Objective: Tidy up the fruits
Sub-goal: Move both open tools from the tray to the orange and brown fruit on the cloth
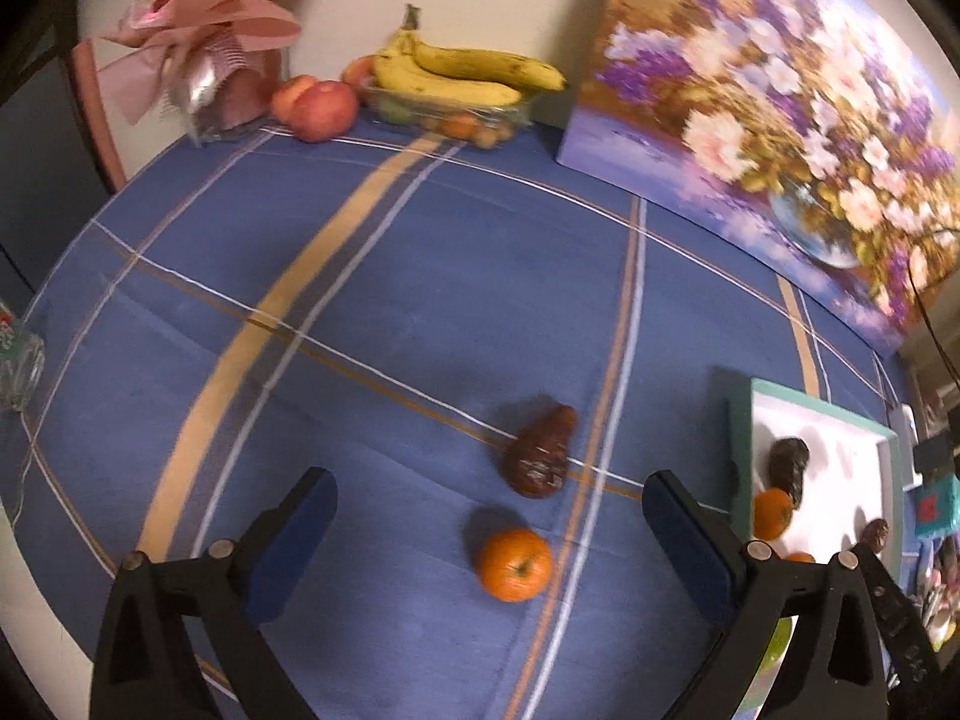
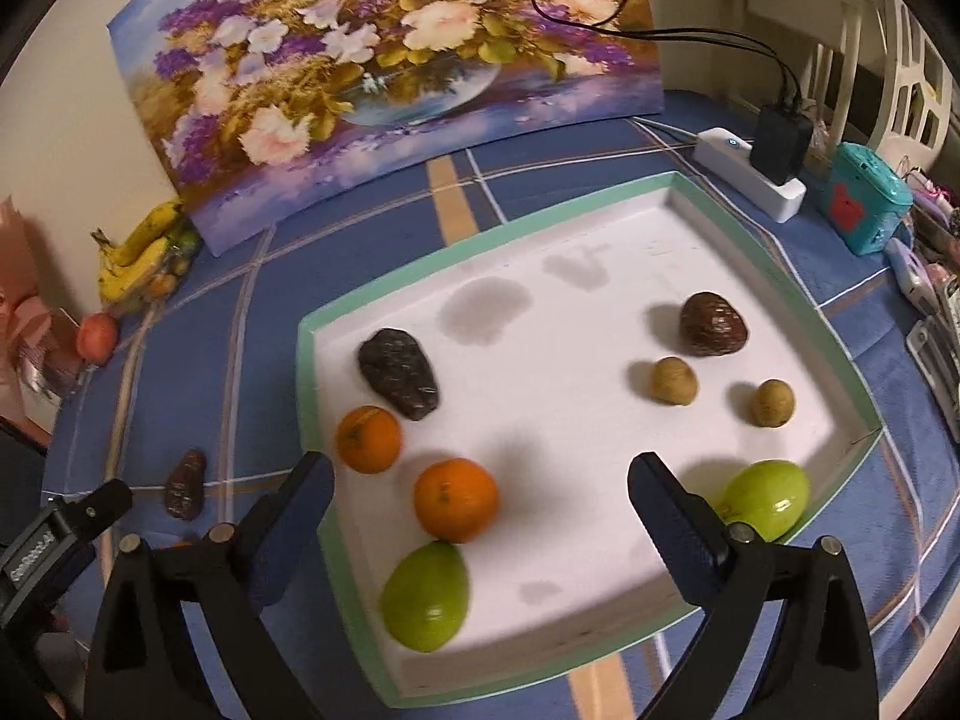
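Observation:
My left gripper (image 1: 489, 507) is open and empty above the blue cloth. An orange (image 1: 513, 564) lies between its fingers, and a dark brown avocado (image 1: 538, 451) lies just beyond. My right gripper (image 2: 480, 480) is open and empty over the white tray (image 2: 384, 285) with a green rim. The tray holds two oranges (image 2: 456, 499), two green fruits (image 2: 426, 597), two dark avocados (image 2: 398, 373) and two small brown fruits (image 2: 675, 381). The loose avocado also shows left of the tray in the right wrist view (image 2: 186, 485).
Bananas (image 1: 462, 69) on a clear dish and red apples (image 1: 321, 108) stand at the back wall beside a pink bouquet (image 1: 204, 42). A flower painting (image 2: 384, 66) leans behind the tray. A power strip (image 2: 750, 171), a teal box (image 2: 864, 207) and a glass jar (image 1: 15, 360) edge the table.

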A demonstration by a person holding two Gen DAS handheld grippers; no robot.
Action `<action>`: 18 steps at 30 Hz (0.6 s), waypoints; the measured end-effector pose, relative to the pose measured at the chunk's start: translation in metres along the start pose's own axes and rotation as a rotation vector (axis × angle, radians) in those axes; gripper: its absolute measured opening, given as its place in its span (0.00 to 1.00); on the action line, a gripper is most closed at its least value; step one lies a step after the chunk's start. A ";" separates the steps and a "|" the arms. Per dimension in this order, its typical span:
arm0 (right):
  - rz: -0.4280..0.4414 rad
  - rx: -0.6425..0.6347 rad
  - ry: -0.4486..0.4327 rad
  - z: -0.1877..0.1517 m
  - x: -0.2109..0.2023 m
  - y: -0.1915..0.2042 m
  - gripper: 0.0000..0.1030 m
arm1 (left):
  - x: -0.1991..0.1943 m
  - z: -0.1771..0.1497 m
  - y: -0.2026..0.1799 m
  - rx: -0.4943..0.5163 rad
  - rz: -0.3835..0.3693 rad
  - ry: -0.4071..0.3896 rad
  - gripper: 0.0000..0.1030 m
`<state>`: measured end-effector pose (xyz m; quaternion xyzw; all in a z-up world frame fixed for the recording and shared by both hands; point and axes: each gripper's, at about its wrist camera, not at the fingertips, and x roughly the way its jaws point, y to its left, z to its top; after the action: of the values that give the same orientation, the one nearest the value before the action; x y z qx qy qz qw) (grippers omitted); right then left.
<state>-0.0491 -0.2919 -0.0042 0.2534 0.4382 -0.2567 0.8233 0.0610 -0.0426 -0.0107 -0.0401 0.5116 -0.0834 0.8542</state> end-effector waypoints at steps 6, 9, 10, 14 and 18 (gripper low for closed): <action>0.046 0.030 -0.012 0.003 -0.007 0.008 0.96 | -0.003 0.008 0.017 -0.024 0.029 -0.029 1.00; 0.039 0.037 -0.009 0.006 -0.007 0.012 0.96 | -0.006 0.013 0.022 -0.031 0.030 -0.042 1.00; 0.041 0.044 -0.005 0.008 -0.007 0.014 0.96 | -0.006 0.014 0.023 -0.033 0.028 -0.045 1.00; 0.045 0.043 0.001 0.016 -0.005 0.028 0.96 | -0.004 0.019 0.027 -0.039 0.015 -0.042 1.00; 0.063 0.031 -0.025 0.026 -0.008 0.046 0.96 | 0.001 0.025 0.029 -0.032 0.008 -0.038 1.00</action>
<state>-0.0076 -0.2728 0.0240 0.2765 0.4158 -0.2403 0.8324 0.0867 -0.0143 -0.0038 -0.0535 0.4965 -0.0710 0.8634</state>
